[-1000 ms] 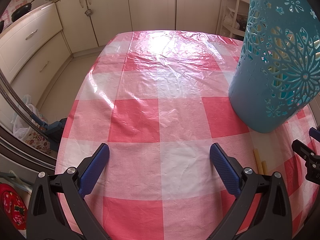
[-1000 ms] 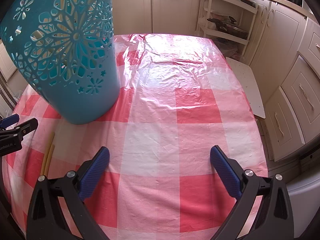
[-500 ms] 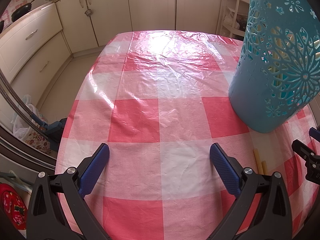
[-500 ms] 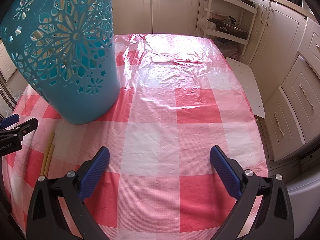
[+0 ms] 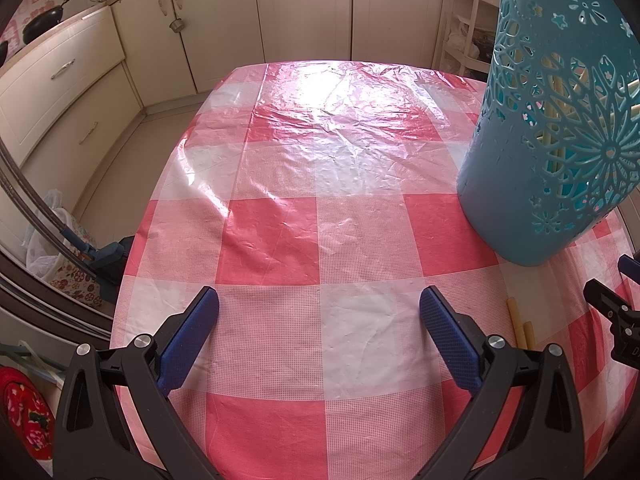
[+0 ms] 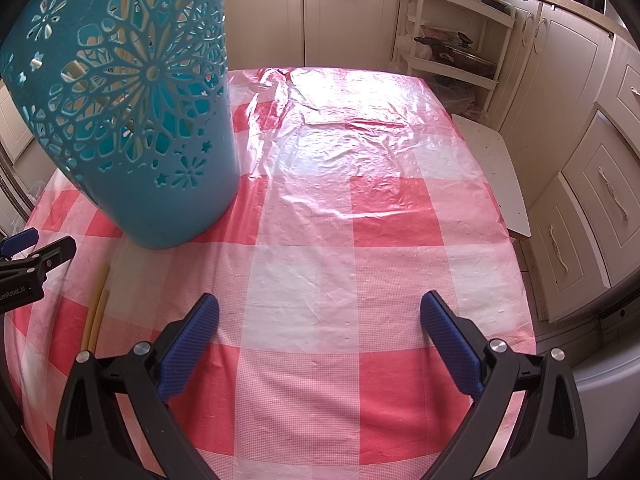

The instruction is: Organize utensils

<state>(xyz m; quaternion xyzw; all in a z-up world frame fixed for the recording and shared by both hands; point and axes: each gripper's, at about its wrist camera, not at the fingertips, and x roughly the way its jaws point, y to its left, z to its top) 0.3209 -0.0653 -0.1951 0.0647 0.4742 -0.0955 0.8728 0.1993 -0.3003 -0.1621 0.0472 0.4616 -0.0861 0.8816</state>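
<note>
A tall teal perforated holder (image 5: 556, 128) stands on the red-and-white checked table, with several pale chopsticks visible inside through its holes; it also shows in the right wrist view (image 6: 132, 120). Two yellow chopsticks (image 5: 520, 326) lie on the cloth just in front of the holder, between the two grippers, and show in the right wrist view (image 6: 96, 312). My left gripper (image 5: 318, 332) is open and empty, low over the table, left of the chopsticks. My right gripper (image 6: 320, 332) is open and empty, right of them.
The checked tablecloth (image 5: 320, 184) covers the table. Cream kitchen cabinets (image 5: 224, 28) stand beyond it. A white shelf rack (image 6: 452, 40) holding a pan is at the far right. Cabinet drawers (image 6: 592, 208) run along the right side. A white stool (image 6: 496, 168) stands beside the table.
</note>
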